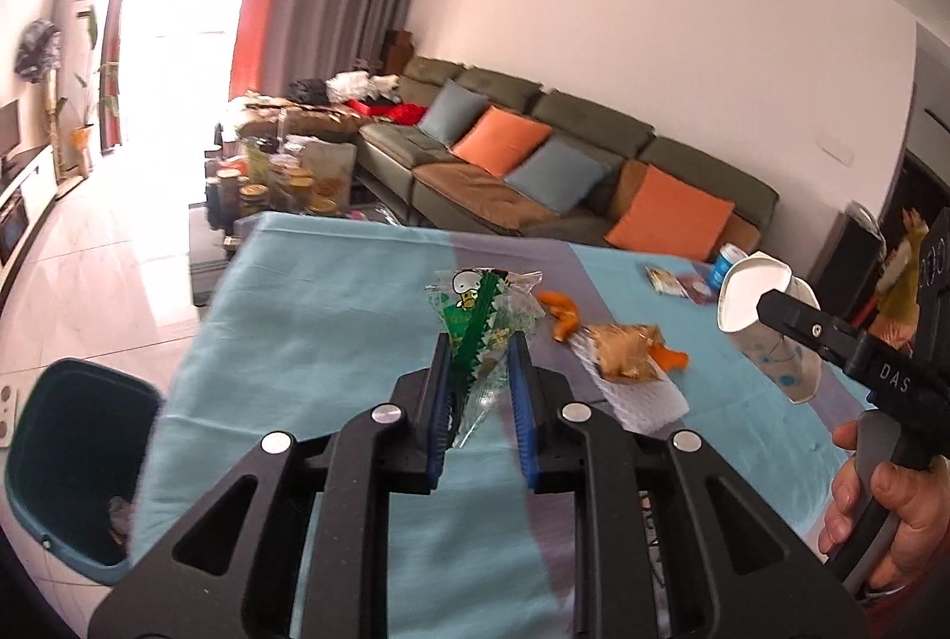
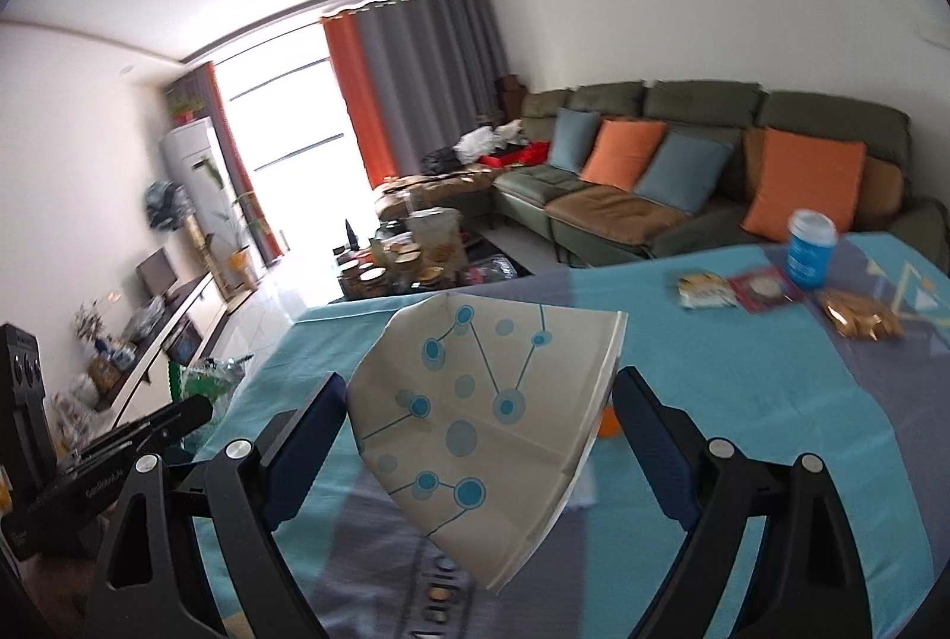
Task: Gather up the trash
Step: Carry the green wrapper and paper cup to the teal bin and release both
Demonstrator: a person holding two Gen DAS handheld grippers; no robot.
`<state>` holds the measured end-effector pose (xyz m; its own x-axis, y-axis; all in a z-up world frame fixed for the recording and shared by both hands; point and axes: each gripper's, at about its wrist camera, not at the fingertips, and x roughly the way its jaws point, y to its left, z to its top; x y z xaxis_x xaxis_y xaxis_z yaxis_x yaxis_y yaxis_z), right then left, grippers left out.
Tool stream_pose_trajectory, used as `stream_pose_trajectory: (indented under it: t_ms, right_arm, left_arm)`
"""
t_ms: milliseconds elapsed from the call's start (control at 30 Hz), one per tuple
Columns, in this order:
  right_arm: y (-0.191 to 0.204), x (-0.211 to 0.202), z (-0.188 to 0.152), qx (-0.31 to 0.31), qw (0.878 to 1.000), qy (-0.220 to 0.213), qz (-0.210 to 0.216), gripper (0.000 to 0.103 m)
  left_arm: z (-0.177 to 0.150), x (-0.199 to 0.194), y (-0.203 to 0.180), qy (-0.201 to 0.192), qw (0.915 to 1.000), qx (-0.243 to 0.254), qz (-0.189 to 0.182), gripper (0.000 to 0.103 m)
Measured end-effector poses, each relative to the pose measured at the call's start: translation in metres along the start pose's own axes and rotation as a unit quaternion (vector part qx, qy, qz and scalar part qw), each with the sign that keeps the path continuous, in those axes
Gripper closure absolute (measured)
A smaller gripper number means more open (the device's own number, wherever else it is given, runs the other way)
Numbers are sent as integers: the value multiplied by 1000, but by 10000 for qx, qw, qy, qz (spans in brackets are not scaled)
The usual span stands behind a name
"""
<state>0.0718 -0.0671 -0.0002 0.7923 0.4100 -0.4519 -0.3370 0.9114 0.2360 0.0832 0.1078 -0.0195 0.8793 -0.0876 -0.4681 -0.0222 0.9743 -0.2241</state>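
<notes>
left tongs (image 1: pixel 481 372) closed narrow on a crinkly clear wrapper (image 1: pixel 484 318) with green print and a zigzag strip, lifted above the worktop (image 1: pixel 309 330). right tongs (image 2: pixel 481 437) gripping a flattened paper cup (image 2: pixel 475 401), white with blue dots and lines, creased and squashed to a fan shape; pads against its two edges. seen too from the left wrist view at far right, cup (image 1: pixel 754 294) mouth pinched to an oval, a hand (image 1: pixel 890 496) on the handle below.

dark teal bin (image 1: pixel 71 461) on the floor at near left of the worktop, rounded square, smooth plastic; something greyish low inside, too dim to tell.

worktop under a soft cloth, turquoise with grey bands. more litter lying on it: orange peel (image 1: pixel 561 312), curled; a clear bag (image 1: pixel 626 342) with tan contents resting on white foam netting (image 1: pixel 635 395), ribbed; farther right a blue can (image 2: pixel 810 250) with pale lid, upright; beside it a small yellow-white packet (image 2: pixel 703 290) and a flat red packet (image 2: pixel 766 287), touching or overlapping; a crumpled gold foil wrapper (image 2: pixel 858 321) nearer right.

beyond, a green sofa (image 1: pixel 570 146) with orange and blue cushions.
</notes>
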Motion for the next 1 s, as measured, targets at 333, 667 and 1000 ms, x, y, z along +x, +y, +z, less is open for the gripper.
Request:
stream_pose_trajectory:
  t_ms: [333,667,1000]
  right_arm:
    - [79,19,7,-765,9940,79,774,15]
    - [161,44,8,-1353,9779,238,1577,15]
    - [233,67,11,-1748,9561,532,2293,15]
  left_arm:
    - [9,-60,60,-499,9958,-283,711,84]
    - [7,-113,128,-729,9853,-600,1427,84]
    - [-7,-153,186,-693,9743,-884,1950,84]
